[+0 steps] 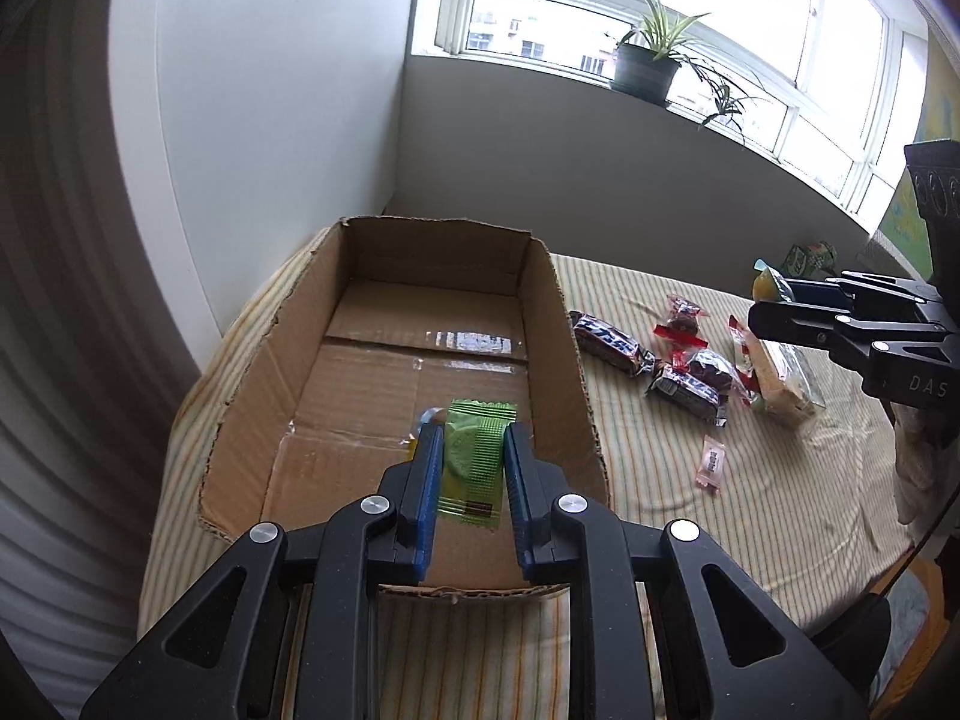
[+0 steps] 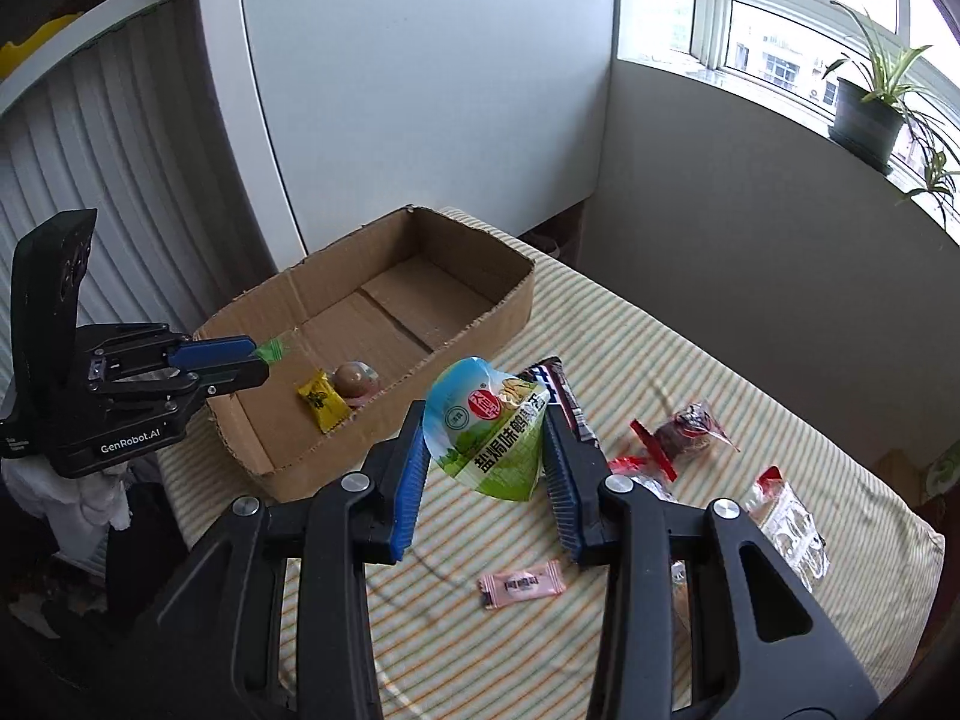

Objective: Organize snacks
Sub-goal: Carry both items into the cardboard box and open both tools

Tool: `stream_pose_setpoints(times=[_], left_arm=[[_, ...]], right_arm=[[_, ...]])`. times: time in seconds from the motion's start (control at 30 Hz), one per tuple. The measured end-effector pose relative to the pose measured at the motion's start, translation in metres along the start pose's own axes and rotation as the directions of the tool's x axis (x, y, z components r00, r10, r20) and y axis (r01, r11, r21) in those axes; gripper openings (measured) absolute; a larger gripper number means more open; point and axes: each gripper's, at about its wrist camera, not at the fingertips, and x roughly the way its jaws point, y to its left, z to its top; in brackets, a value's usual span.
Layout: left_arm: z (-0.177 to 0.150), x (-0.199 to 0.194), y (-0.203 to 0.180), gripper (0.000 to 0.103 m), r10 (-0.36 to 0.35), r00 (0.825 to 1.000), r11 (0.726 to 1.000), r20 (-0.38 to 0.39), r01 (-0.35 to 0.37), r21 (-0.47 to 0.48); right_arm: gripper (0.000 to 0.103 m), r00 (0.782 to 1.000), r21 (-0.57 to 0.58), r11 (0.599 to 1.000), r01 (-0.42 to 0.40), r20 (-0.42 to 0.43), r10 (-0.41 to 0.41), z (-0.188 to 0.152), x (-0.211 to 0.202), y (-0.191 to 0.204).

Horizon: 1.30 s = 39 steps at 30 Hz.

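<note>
An open cardboard box (image 1: 558, 324) (image 2: 480, 324) stands on the striped cloth. My left gripper (image 1: 474, 450) is shut on a green snack packet (image 1: 474, 456) and holds it over the box's near end; it also shows in the right wrist view (image 2: 264, 354). My right gripper (image 2: 486, 438) is shut on a blue, white and green pouch (image 2: 489, 429), held above the cloth just right of the box. Inside the box lie a yellow candy (image 2: 323, 401) and a brown ball-shaped snack (image 2: 354, 380).
On the cloth right of the box lie two dark chocolate bars (image 1: 609, 341), red-wrapped sweets (image 1: 684, 318) (image 2: 690, 423), a clear-wrapped biscuit pack (image 1: 786, 381) and a pink sachet (image 2: 521, 584) (image 1: 711, 461). A potted plant (image 1: 645, 69) stands on the window sill. Wall and radiator lie left.
</note>
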Motion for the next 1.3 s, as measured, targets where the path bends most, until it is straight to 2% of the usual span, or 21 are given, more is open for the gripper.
stream_pose_setpoints(times=[0.3,0.57,0.63,0.77,0.83,0.9,0.97,1.03,1.27,1.3], left_arm=[[-0.001,0.001,0.024,0.019,0.014,1.000,0.999,-0.002,-0.014,-0.032],[-0.001,0.006,0.036,0.020,0.016,1.000,0.998,-0.004,-0.016,-0.066],[0.001,0.007,0.037,0.021,0.014,1.000,0.997,-0.009,-0.014,-0.073],[0.002,0.005,0.038,0.023,0.020,1.000,0.996,-0.003,-0.020,-0.082],[0.003,0.004,0.038,0.044,0.019,1.000,0.996,-0.005,-0.019,-0.087],[0.003,0.003,0.036,0.050,0.022,1.000,0.996,0.006,-0.021,-0.090],[0.004,0.002,0.034,0.050,0.015,1.000,0.996,0.006,-0.014,-0.090],[0.004,0.001,0.029,0.050,0.015,1.000,0.997,0.011,-0.014,-0.081],[0.009,-0.002,0.010,0.050,-0.027,0.999,0.998,0.020,0.028,-0.064],[0.010,-0.002,0.007,0.050,-0.035,0.999,0.997,0.021,0.037,-0.062]], right_arm=[[0.038,0.995,-0.051,0.995,-0.089,-0.041,0.087,0.028,0.045,0.045],[0.049,0.991,-0.068,0.990,-0.127,-0.062,0.123,0.039,0.070,0.066],[0.063,0.990,-0.058,0.989,-0.133,-0.056,0.130,0.041,0.071,0.066],[0.064,0.992,-0.040,0.992,-0.121,-0.043,0.120,0.043,0.064,0.059],[0.064,0.993,-0.029,0.993,-0.114,-0.040,0.113,0.041,0.060,0.055],[0.065,0.994,-0.019,0.994,-0.106,-0.038,0.105,0.039,0.056,0.050],[0.068,0.994,-0.013,0.995,-0.099,-0.040,0.099,0.035,0.052,0.045],[0.079,0.996,-0.004,0.996,-0.086,-0.034,0.085,0.032,0.047,0.040],[0.081,0.999,0.058,0.998,-0.038,-0.013,0.039,0.020,0.024,0.007],[0.085,0.999,0.067,0.997,-0.032,-0.013,0.033,0.018,0.021,0.002]])
